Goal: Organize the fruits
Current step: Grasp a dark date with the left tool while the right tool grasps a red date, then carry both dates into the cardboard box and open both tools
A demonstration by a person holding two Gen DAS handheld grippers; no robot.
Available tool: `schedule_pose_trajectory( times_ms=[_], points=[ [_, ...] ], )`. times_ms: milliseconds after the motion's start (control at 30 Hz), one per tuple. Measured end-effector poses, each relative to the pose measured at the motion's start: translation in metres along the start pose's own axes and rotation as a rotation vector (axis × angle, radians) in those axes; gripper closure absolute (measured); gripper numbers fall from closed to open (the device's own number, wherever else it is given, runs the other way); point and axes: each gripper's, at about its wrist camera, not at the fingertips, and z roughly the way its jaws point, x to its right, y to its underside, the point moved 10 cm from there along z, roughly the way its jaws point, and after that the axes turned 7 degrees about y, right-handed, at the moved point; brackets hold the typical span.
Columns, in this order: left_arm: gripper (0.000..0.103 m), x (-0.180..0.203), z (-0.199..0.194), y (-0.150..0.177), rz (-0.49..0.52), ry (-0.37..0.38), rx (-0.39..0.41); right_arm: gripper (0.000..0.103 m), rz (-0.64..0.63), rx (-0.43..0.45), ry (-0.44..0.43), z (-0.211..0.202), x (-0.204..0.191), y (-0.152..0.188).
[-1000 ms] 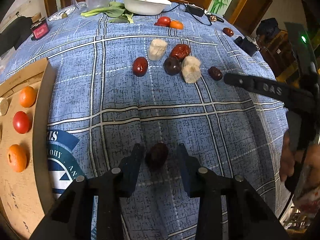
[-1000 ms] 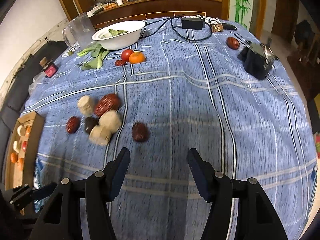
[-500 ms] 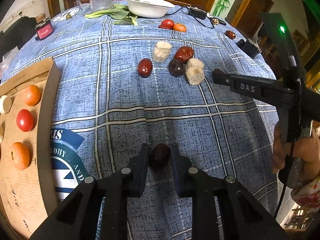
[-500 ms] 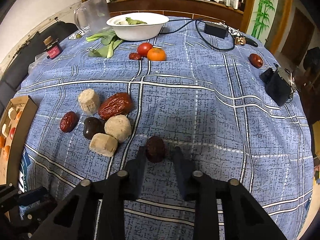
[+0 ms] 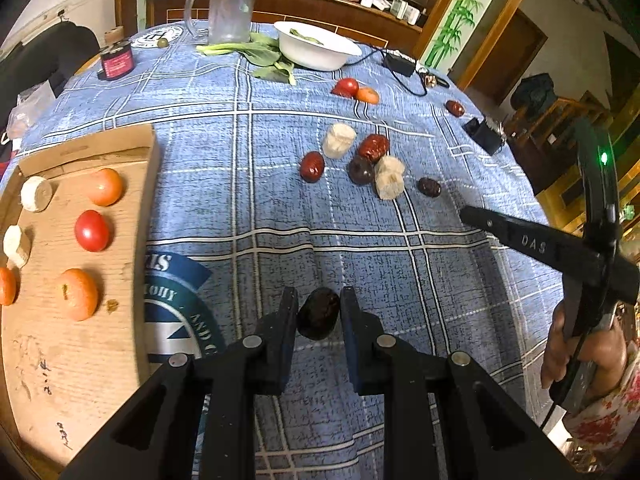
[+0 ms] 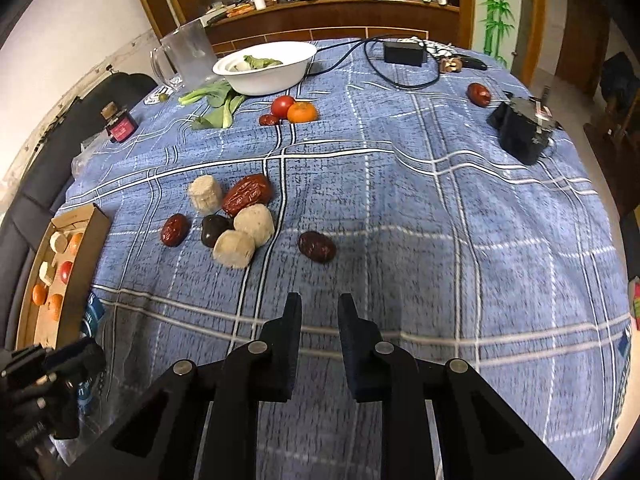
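My left gripper (image 5: 319, 306) is shut on a dark red date (image 5: 319, 313), held just above the blue cloth beside the cardboard tray (image 5: 144, 208). The tray holds oranges (image 5: 105, 186), a tomato (image 5: 92, 230) and pale round pieces (image 5: 36, 193). My right gripper (image 6: 319, 310) is nearly closed with nothing between its fingers; a dark date (image 6: 317, 246) lies on the cloth ahead of it. To its left is a cluster of dates (image 6: 248, 194) and pale chunks (image 6: 234, 249). The right gripper also shows in the left wrist view (image 5: 472, 214).
A white bowl (image 6: 264, 65), greens (image 6: 218, 100), a glass jug (image 6: 188, 56), a tomato and an orange (image 6: 294, 110) stand at the back. A black device (image 6: 524, 126), a lone date (image 6: 479, 94), cables and a small red jar (image 6: 120, 126) are near the edges.
My left gripper closed on the dark date and lifted it toward the tray. My right gripper closed around the other date, then drew back without it; that date stays on the cloth.
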Motion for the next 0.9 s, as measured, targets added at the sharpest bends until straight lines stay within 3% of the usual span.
schedule_pose_trajectory(
  times_ms=[100,200,233,433,467,500,733,900],
  points=[
    [0.083,-0.003,-0.005,0.000,-0.002,0.004,0.005,0.081,-0.011,0.009,0.024,0.003,0.002,-0.005],
    [0.083,-0.002,-0.011,0.004,0.010,-0.003,0.003,0.055,-0.034,0.014,0.044,0.018,0.000,-0.016],
    [0.083,-0.003,-0.013,0.007,0.013,-0.009,0.001,0.053,-0.050,0.015,0.059,0.025,-0.001,-0.019],
    [0.083,-0.012,-0.020,0.015,-0.012,-0.024,0.001,0.054,-0.106,-0.005,0.092,0.053,-0.007,-0.029],
    [0.083,-0.014,-0.021,0.016,-0.019,-0.025,0.003,0.062,-0.119,0.002,0.094,0.052,-0.009,-0.029],
    [0.083,-0.016,-0.021,0.015,-0.024,-0.025,0.005,0.077,-0.127,0.000,0.094,0.051,-0.010,-0.029],
    [0.083,-0.017,-0.022,0.008,-0.039,-0.013,0.028,0.077,-0.071,0.003,0.045,0.024,-0.006,-0.022],
    [0.083,-0.026,-0.029,0.006,-0.043,-0.016,0.035,0.076,-0.051,0.016,-0.036,-0.006,-0.031,-0.013]
  ],
)
